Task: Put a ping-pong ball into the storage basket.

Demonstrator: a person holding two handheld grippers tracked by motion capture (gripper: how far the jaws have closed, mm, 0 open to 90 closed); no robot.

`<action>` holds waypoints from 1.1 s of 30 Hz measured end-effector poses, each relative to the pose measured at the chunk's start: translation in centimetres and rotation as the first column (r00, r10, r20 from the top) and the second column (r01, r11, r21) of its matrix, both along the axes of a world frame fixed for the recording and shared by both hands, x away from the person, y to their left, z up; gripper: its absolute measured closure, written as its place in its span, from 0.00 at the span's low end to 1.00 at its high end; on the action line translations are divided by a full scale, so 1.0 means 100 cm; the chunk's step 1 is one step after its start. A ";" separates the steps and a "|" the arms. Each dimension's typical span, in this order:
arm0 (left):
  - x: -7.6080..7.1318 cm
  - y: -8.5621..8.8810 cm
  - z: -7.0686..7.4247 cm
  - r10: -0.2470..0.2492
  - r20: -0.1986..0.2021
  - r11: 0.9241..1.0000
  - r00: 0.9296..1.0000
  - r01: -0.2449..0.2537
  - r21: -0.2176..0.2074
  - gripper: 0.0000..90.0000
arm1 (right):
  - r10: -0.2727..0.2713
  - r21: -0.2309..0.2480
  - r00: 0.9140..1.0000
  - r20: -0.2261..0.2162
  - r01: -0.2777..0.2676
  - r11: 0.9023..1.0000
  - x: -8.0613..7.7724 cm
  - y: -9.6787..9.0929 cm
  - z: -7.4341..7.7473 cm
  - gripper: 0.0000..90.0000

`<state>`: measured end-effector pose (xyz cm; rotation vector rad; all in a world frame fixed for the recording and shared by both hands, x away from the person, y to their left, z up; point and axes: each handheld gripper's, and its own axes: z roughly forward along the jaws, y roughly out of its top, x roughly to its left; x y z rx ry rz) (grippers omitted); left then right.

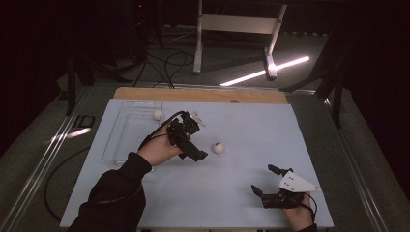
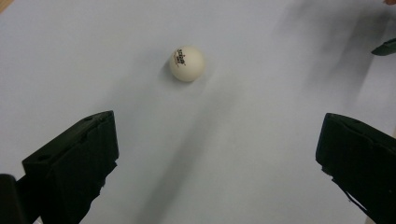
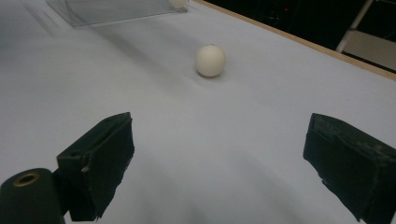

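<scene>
A white ball lies on the pale mat near the table's middle. It sits ahead of my left gripper's jaws, with black print on it, and farther ahead of my right gripper's jaws. A second white ball rests in the far corner of a clear tray at the left, and the tray's wall stands at the top of the right gripper view. My left gripper hovers just left of the loose ball, open and empty. Near the front right edge, my right gripper is open and empty too.
The table's wooden far edge runs behind the mat. Beyond it stand a white frame, floor cables and a bright light strip. Bare mat stretches to the right of the loose ball.
</scene>
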<state>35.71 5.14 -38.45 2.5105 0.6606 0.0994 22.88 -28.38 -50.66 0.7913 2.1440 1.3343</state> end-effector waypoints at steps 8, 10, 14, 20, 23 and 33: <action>0.002 -0.008 -0.002 0.018 0.006 1.000 1.000 -0.018 -0.020 0.01 | -0.001 -0.001 1.000 0.002 0.001 1.000 0.000 0.000 0.000 0.09; 0.003 -0.010 -0.001 0.022 0.008 0.999 1.000 -0.022 -0.028 0.01 | -0.001 0.000 1.000 0.000 0.001 1.000 0.000 0.000 0.000 0.09; 0.004 -0.014 -0.003 0.038 0.011 0.999 0.999 -0.037 -0.027 0.01 | -0.004 0.001 1.000 -0.001 0.004 1.000 0.000 0.000 0.000 0.09; 0.004 -0.021 -0.006 0.061 0.040 0.998 0.997 -0.061 -0.004 0.01 | -0.005 -0.001 1.000 0.001 0.005 1.000 0.000 -0.001 0.000 0.09; 0.005 -0.024 -0.007 0.073 0.048 0.997 0.996 -0.073 -0.001 0.01 | -0.003 -0.002 1.000 0.000 0.003 1.000 0.000 -0.001 0.000 0.09; 0.010 -0.033 -0.015 0.102 0.059 0.994 0.993 -0.101 -0.031 0.01 | -0.005 0.000 1.000 -0.001 0.005 1.000 0.000 -0.001 0.000 0.09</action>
